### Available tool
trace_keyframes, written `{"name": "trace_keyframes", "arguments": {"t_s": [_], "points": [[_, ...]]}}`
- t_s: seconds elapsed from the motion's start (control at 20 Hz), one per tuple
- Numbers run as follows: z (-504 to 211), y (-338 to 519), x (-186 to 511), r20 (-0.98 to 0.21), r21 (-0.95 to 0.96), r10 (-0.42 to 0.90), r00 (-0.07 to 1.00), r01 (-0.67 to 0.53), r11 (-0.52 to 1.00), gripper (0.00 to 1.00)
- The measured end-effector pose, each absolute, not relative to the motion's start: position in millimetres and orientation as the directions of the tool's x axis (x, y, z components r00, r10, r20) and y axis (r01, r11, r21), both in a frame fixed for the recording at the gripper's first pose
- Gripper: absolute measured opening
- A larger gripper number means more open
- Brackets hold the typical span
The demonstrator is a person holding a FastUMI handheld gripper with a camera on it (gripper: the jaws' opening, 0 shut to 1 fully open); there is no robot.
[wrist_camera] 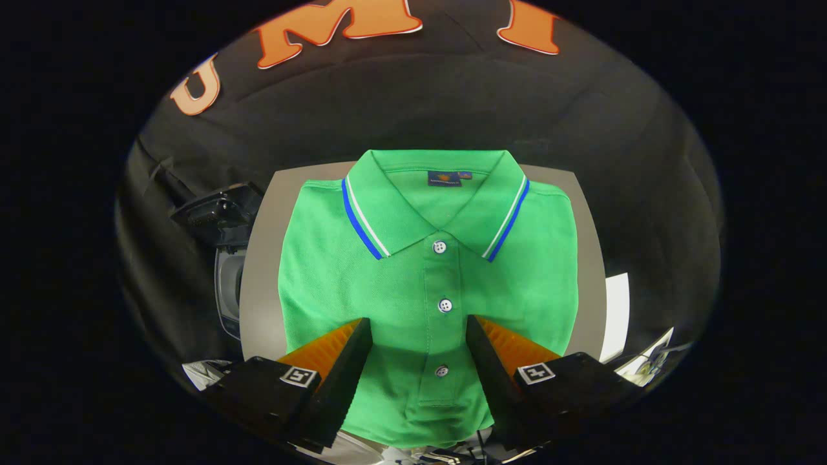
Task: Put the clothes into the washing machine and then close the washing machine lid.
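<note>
The folded green polo shirt [426, 284] lies on the tabletop [261, 290], collar far, placket between the released hand-held gripper [418, 352] fingers.

Shirt [426, 284] on table [261, 284], between spread fingers [352, 361].

polo shirt [362, 284]: bright green. Collar [446, 197] same green, edged with a blue and a white stripe on both sides. Three small white buttons [444, 305] down the placket, dark navy label [444, 179] inside the neck. Surface [265, 284] under it: plain light grey. Gripper [418, 342] spread apart over the shirt's lower placket, each side carrying a black-and-white square marker [297, 376]. Dark grey/black device [223, 213] beside the surface.
</note>
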State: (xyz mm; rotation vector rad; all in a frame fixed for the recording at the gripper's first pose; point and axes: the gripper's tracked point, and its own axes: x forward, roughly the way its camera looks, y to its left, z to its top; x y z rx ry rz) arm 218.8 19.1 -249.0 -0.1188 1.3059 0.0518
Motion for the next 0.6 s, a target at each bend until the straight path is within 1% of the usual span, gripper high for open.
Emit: {"name": "trace_keyframes", "arguments": {"t_s": [0.05,0.2,0.45,0.5,0.55,0.6], "points": [[-250,18,218,-0.968,-0.06,-0.032,0.25,-0.107,0.992,0.97],[-248,15,219,-0.969,-0.056,-0.027,0.244,-0.114,0.992,0.94],[-244,8,220,-0.965,-0.013,0.011,0.264,-0.09,0.996,0.34],[-243,6,223,-0.956,-0.002,0.016,0.293,-0.061,0.998,0.26],[-246,9,220,-0.949,0.014,0.031,0.313,-0.056,0.998,0.14],[-242,7,222,-0.936,0.014,0.039,0.348,-0.076,0.997,0.08]]}}
